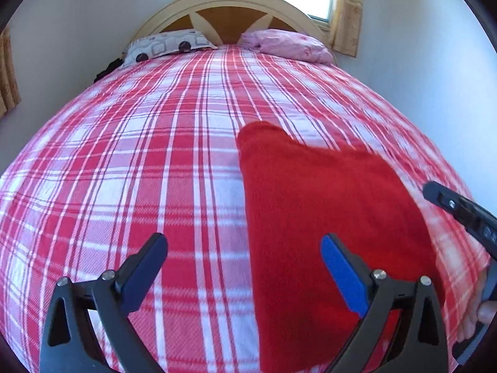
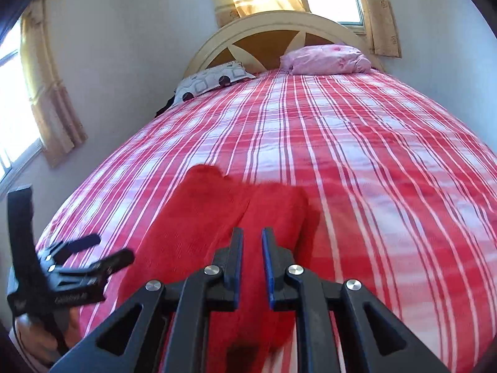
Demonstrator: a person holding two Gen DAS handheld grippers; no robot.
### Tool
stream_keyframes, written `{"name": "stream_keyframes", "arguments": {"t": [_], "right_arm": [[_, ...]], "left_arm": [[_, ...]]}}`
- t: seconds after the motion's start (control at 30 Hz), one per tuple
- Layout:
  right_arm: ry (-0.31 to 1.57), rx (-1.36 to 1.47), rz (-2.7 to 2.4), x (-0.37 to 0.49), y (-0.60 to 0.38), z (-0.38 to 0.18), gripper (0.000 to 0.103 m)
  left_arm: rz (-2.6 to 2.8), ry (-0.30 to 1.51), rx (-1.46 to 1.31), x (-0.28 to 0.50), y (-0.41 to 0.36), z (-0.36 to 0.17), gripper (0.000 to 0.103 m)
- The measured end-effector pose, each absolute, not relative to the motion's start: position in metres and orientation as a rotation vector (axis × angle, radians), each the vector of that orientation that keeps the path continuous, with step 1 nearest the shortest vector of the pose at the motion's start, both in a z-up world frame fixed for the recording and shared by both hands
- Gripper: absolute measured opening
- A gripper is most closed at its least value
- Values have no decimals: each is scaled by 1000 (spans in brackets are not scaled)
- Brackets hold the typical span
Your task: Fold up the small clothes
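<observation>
A small red fleece garment (image 1: 310, 202) lies flat on the red-and-white plaid bedspread (image 1: 124, 155), near the bed's front edge. My left gripper (image 1: 242, 242) hovers over the garment's left edge, jaws wide apart and nothing between them. Its right finger is over the red cloth and its left finger over the bedspread. In the right wrist view my right gripper (image 2: 252, 233) is shut to a narrow slit just above the red garment (image 2: 202, 217), and I see no cloth pinched in it. The left gripper (image 2: 111, 248) shows there at the lower left, open.
Two pillows lie at the headboard (image 1: 236, 3): a patterned grey one (image 1: 167, 45) and a pink one (image 1: 289, 45). Walls stand close on both sides. Curtained windows (image 2: 18, 93) are on the left and behind the bed. A hand (image 1: 484, 310) holds the right gripper (image 1: 459, 208).
</observation>
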State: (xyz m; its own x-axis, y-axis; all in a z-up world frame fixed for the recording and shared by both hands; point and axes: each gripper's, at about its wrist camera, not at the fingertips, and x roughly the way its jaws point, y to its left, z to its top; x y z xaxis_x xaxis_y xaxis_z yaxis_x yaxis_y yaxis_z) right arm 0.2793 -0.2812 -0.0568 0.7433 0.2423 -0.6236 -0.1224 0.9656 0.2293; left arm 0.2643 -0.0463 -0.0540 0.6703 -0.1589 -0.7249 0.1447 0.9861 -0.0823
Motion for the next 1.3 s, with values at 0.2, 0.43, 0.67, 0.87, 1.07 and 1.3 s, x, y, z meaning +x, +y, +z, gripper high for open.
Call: {"name": "stream_keyframes", "arguments": {"t": [0.2, 0.43, 0.67, 0.87, 1.07, 1.3], "right_arm": [[838, 166, 166, 352, -289, -98, 12], [853, 241, 85, 357, -313, -123, 13], [847, 378, 0, 347, -343, -126, 56], [757, 518, 63, 293, -354, -116, 57], [761, 532, 82, 274, -349, -135, 57], [731, 584, 98, 269, -358, -137, 57]], "left_arm": [[-156, 878, -18, 296, -66, -67, 101], [-149, 873, 103, 299, -94, -83, 101], [-129, 863, 110, 296, -94, -84, 103], [-124, 848, 102, 293, -92, -86, 103], [-175, 904, -4, 283, -69, -89, 103], [-205, 923, -140, 276, -46, -80, 100]]}}
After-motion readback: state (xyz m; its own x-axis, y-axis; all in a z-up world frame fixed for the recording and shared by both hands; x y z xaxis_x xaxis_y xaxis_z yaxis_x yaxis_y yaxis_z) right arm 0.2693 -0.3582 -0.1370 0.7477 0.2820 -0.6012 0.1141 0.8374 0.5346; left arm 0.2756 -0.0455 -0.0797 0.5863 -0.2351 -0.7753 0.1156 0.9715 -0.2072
